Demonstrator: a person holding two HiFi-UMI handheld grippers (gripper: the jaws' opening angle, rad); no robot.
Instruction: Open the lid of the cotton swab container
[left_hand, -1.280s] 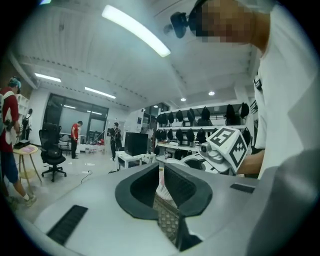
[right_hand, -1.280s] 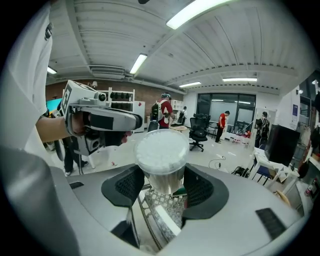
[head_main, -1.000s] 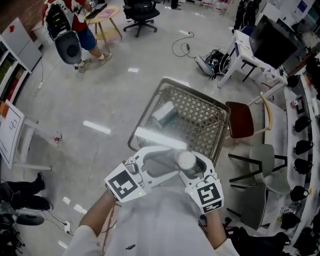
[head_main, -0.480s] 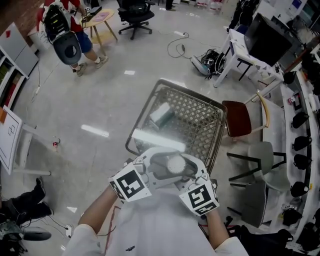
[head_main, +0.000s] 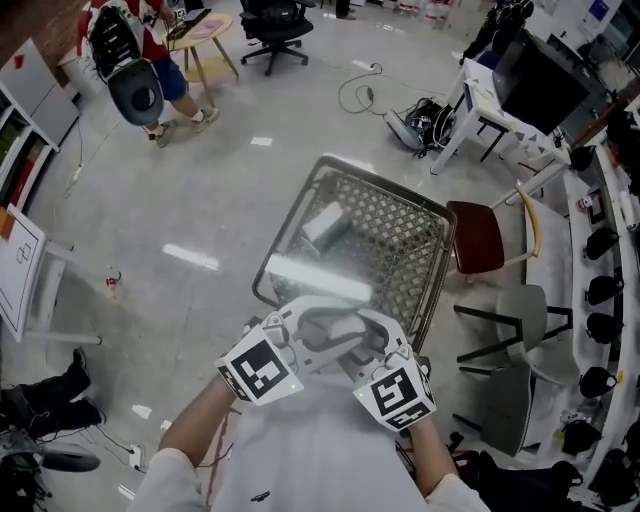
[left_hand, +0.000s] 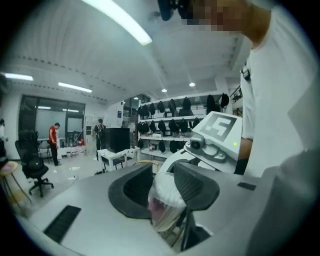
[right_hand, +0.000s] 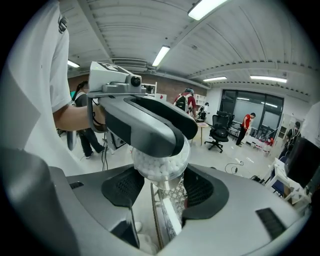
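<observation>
Gripping at both ends, work held above the cart (head_main: 390, 185).

- Right gripper (right_hand: 164, 187): pinching the container (right_hand: 160, 160) by its body, one pad on each flank. Swab tips show through the clear wall just beyond its jaws.
- Left gripper (left_hand: 167, 186): jaws have just been closing. The lid (left_hand: 165, 200) sits between them and both pads appear to press on its sides. It comes in opposite the right gripper, so one of its jaws lies across the far end of the container.

Step in hand (judgement): lid seized, not yet off.

Notes for doing it well:
- Use the right gripper as the anchor and move only the left.
- Cannot tell whether the lid pulls or twists off. Try a gentle pull straight away from the right jaws first, with a slight rock.
- The clear plastic looks thin. Extra squeeze from the left pads may bind the lid on the rim, so hold just firm enough not to slip.
- Keep the mouth from tipping downward, or swabs could spill into the cart beneath both grippers.
</observation>
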